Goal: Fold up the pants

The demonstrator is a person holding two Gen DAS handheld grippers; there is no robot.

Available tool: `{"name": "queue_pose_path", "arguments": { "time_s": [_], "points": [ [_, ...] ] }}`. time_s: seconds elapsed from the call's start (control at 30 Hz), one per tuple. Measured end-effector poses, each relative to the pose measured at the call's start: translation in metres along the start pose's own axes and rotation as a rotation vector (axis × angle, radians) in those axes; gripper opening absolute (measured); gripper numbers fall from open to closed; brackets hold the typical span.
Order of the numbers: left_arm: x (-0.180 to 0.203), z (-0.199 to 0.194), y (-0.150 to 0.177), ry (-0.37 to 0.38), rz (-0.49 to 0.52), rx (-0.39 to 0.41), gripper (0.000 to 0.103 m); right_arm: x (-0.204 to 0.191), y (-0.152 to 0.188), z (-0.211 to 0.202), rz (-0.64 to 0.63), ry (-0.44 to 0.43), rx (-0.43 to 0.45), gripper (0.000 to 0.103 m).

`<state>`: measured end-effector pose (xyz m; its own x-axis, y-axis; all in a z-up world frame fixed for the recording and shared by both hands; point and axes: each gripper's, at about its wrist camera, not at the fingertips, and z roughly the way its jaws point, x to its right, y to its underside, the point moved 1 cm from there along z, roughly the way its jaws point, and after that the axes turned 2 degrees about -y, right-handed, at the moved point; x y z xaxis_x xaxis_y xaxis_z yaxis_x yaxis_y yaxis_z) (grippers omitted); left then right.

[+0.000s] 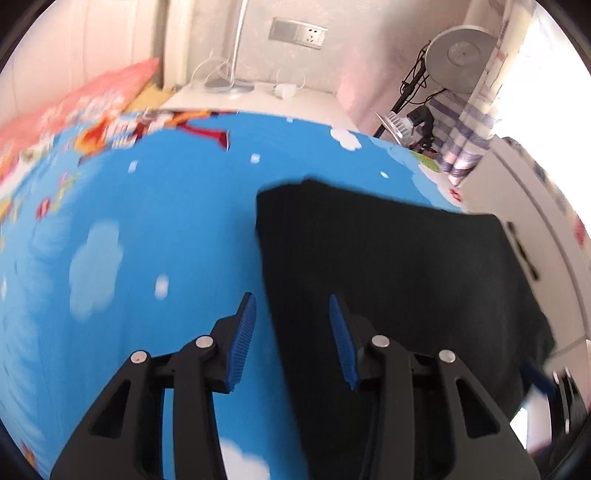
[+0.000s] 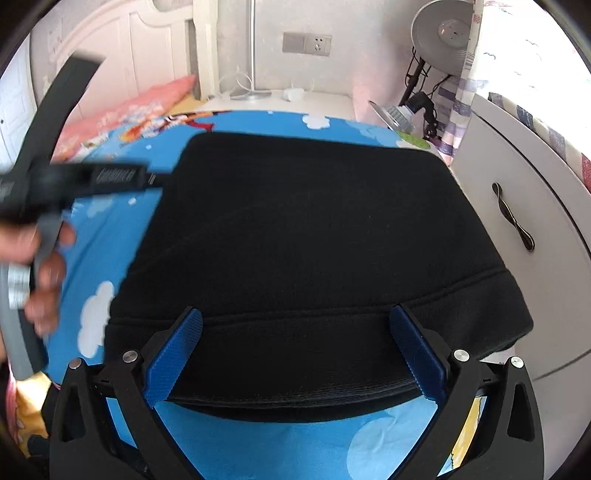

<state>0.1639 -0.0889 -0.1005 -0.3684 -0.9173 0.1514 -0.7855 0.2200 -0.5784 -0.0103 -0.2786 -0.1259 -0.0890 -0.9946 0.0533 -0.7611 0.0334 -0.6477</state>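
The black pants [image 2: 303, 236] lie folded into a thick rectangle on the blue cloud-print bed sheet [image 2: 258, 443]; they also show in the left wrist view [image 1: 388, 277]. My right gripper [image 2: 295, 350] is open and empty, its blue pads either side of the near folded edge, above it. My left gripper [image 1: 291, 332] is open and empty, over the left edge of the pants, one pad above the sheet [image 1: 129, 240]. The left gripper's body and the hand that holds it [image 2: 48, 266] show at the left of the right wrist view.
A white cabinet [image 2: 517, 206] with a dark handle stands right beside the bed. A white bedside table [image 1: 258, 96] with cables, a lamp pole and a wall socket [image 2: 306, 44] is beyond the far edge. A pink pillow [image 2: 129, 107] lies far left. A round lamp [image 2: 443, 33] stands at the back right.
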Motion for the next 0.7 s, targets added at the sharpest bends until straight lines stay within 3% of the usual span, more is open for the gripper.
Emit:
{"name": "queue_pose_path", "arguments": {
  "time_s": [0.1,0.17,0.2,0.27,0.37,0.53,0.7],
  "points": [
    [0.015,0.022,-0.031,-0.076,0.077,0.024,0.043,-0.003,0.002,0.002,0.002,0.01,-0.011,0.099],
    [0.025,0.042,-0.047,-0.115,0.146,-0.004,0.045,-0.004,0.003,0.002,0.005,0.013,-0.018,0.099],
    [0.027,0.05,-0.055,-0.127,0.152,-0.014,0.05,-0.004,0.003,0.002,0.004,0.015,-0.019,0.099],
    [0.028,0.058,-0.069,-0.158,0.163,0.002,0.05,-0.005,0.004,0.002,0.004,0.022,-0.022,0.099],
    [0.022,0.036,-0.079,-0.108,0.1,0.047,0.049,-0.006,0.005,0.001,0.007,0.022,-0.024,0.099],
    [0.016,-0.03,-0.05,-0.029,0.039,0.141,0.05,-0.007,0.004,0.001,0.013,0.025,-0.026,0.099],
    [0.014,-0.066,0.016,0.011,0.038,0.107,0.05,-0.004,0.001,-0.003,0.022,0.025,-0.024,0.098]
  ]
}}
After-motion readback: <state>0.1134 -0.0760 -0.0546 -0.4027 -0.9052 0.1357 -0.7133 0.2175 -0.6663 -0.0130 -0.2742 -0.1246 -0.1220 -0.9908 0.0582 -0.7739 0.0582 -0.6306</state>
